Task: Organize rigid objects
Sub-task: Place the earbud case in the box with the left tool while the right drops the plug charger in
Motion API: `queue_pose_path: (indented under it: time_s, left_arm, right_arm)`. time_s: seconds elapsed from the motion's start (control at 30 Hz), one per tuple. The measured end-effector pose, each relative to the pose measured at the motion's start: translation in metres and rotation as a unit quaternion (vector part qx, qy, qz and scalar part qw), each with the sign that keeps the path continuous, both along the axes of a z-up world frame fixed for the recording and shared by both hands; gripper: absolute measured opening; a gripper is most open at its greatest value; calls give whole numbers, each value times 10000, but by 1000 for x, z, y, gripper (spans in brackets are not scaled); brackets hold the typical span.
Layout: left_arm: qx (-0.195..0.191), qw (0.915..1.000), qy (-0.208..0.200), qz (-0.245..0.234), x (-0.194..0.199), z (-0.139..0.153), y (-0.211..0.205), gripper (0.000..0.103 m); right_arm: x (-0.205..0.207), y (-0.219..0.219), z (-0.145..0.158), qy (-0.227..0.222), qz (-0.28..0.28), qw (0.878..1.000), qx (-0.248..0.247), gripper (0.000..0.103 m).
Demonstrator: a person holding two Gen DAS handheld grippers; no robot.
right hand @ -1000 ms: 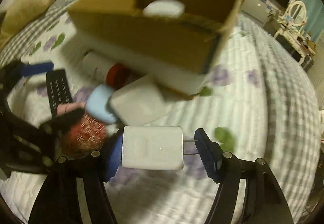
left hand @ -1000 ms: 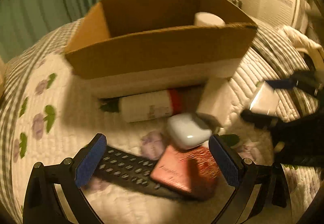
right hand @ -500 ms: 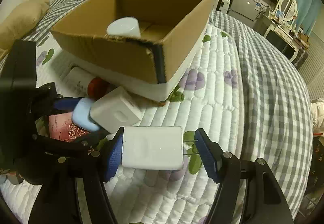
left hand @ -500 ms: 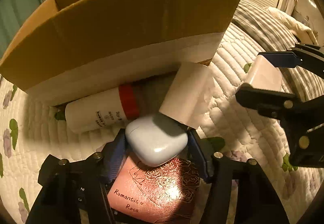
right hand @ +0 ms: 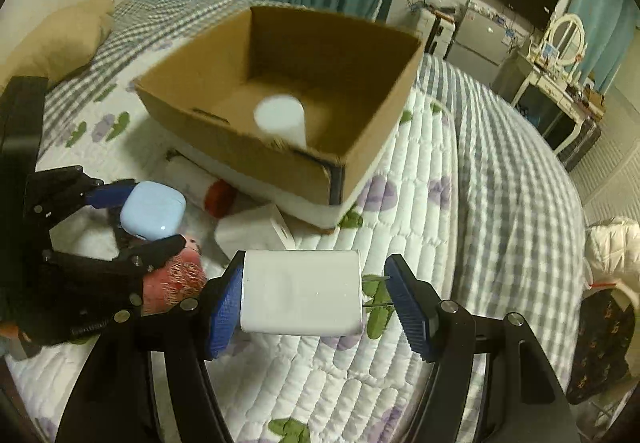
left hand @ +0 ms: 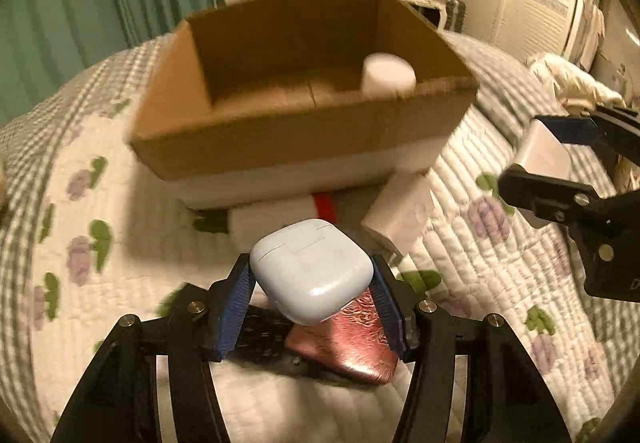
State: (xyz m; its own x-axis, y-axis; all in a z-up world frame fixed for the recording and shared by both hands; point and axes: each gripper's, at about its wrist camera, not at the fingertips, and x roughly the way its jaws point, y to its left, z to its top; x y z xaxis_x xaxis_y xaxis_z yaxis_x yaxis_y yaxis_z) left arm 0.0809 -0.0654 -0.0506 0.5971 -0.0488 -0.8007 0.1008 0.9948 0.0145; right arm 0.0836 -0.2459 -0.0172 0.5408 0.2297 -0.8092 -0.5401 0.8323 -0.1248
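Note:
My left gripper (left hand: 310, 283) is shut on a pale blue earbud case (left hand: 308, 263), lifted off the quilt. My right gripper (right hand: 316, 283) is shut on a white charger (right hand: 302, 293), whose prongs press the right pad. Both hang in front of an open cardboard box (left hand: 304, 139) on the bed. A white cylinder (left hand: 388, 77) stands inside it. In the right wrist view the left gripper (right hand: 148, 211) with the case shows at the left. In the left wrist view the right gripper (left hand: 536, 159) shows at the right.
On the quilt before the box lie a white bottle with a red band (left hand: 280, 219), a white adapter block (left hand: 404, 211), a pink box (left hand: 348, 343) and a black remote (left hand: 260, 335). A pillow (right hand: 60, 39) lies far left; furniture stands beyond the bed.
The left gripper went from open over the items to shut on the earbud case and lifted it. Both grippers rose, so the box's inside shows more.

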Motion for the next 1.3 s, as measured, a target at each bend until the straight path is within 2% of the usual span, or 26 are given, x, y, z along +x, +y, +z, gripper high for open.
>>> queue_pose_path:
  time_s: [0.17,0.33,0.5,0.63,0.8,0.97,1.1,1.23,1.3]
  left_arm:
    - [-17,9990,-427,158,-12,49,7,59]
    - [-4,9965,-799,227,5,92,30,59]
    - [-29,9945,-1007,296,33,109,44,59]
    - [35,9937,-1064,363,64,113,49,59]
    - [109,9940,-1030,351,105,100,46,59]
    - [114,9958,-852,304,134,73,44,59]
    - [145,9969,-716,284,143,49,45,59]
    - [116,9972,-683,269,145,41,45,59]
    - [57,9977,-621,278,143,43,45,60]
  right_arm:
    - [-9,3,40,-293,18,9996,56,68]
    - [-10,13,88,-669,26,9975,225,68]
    - [7,25,127,-925,-3,9944,504,68]
    - [36,38,141,-1046,-52,9917,750,68]
    - [80,52,131,-1015,-191,9905,913,68]
    - [124,63,97,-800,-308,9923,891,68]
    - [145,64,73,-637,-398,9933,875,68]
    - [150,61,63,-711,-461,9909,1044,68]
    - [148,56,67,-808,-552,9887,1137,76]
